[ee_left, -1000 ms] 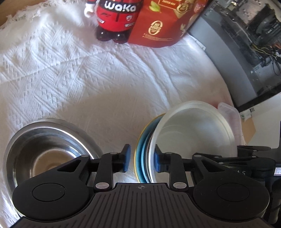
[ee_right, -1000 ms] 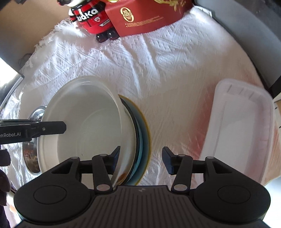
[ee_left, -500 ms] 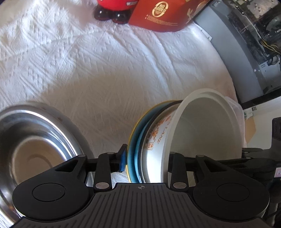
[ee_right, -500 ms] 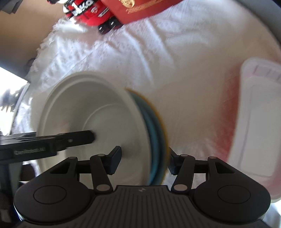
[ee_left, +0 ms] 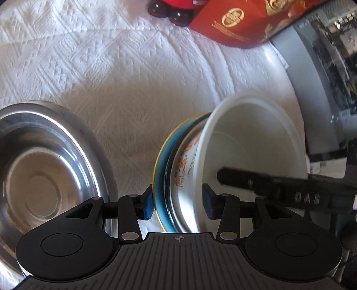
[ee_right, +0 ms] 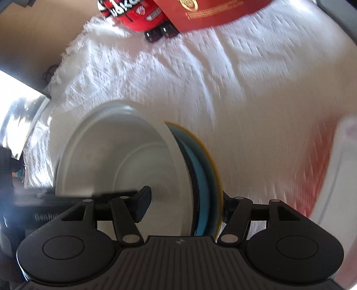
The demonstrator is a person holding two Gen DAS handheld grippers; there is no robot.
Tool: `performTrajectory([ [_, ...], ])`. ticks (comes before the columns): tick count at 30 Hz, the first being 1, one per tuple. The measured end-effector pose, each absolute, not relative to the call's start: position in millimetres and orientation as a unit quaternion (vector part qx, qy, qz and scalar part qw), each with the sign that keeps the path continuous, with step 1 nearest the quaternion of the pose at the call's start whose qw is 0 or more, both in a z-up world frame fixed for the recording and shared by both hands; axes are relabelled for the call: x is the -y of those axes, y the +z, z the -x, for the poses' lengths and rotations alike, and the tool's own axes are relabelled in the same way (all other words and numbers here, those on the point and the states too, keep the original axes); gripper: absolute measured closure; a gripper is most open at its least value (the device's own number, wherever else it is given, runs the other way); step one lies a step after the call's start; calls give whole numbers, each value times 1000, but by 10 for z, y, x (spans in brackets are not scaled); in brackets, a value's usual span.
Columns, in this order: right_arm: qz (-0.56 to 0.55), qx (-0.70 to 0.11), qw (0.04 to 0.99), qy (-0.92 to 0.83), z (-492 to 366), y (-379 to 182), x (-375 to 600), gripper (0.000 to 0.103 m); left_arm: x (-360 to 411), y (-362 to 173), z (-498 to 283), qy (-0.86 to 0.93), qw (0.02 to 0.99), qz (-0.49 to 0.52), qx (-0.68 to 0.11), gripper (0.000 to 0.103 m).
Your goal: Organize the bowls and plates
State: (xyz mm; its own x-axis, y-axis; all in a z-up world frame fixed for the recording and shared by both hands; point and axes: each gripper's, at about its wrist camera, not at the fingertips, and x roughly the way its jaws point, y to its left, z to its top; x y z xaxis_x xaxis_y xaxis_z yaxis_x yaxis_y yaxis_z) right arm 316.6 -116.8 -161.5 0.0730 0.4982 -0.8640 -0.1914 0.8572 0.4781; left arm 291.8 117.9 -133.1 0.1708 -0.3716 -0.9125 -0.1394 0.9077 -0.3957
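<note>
A white bowl (ee_left: 252, 138) with orange print sits on a blue plate (ee_left: 160, 169) with a yellow rim, on the white cloth. My left gripper (ee_left: 178, 205) straddles their left edge. Its jaws are opening, one pad outside the plate and one inside the bowl, not pressing. A steel bowl (ee_left: 44, 169) lies to its left. My right gripper (ee_right: 185, 207) straddles the far side of the white bowl (ee_right: 125, 160) and blue plate (ee_right: 200, 178). Its jaws are also opening, the left pad well inside the bowl. The right view is blurred.
A red box (ee_left: 241, 24) and a red toy figure (ee_right: 133, 13) stand at the back of the cloth. A white plastic tray (ee_right: 343, 167) lies to the right of the stack. A grey computer case (ee_left: 323, 67) stands beyond the table's right edge.
Both grippers have sunk closer to the stack and widened their jaws. The right gripper's left finger now reaches deeper into the white bowl. The steel bowl looms larger in the left view.
</note>
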Motion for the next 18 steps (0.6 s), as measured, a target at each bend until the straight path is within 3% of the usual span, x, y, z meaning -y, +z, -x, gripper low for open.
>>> performTrajectory([
  [10, -66, -619, 736, 266, -3492, -1604, 1132, 41, -1002, -1227, -2992, -62, 764, 176, -617, 55],
  [18, -84, -632, 718, 277, -3479, -1672, 1163, 41, -1018, -1272, -2939, -51, 764, 177, -618, 55],
])
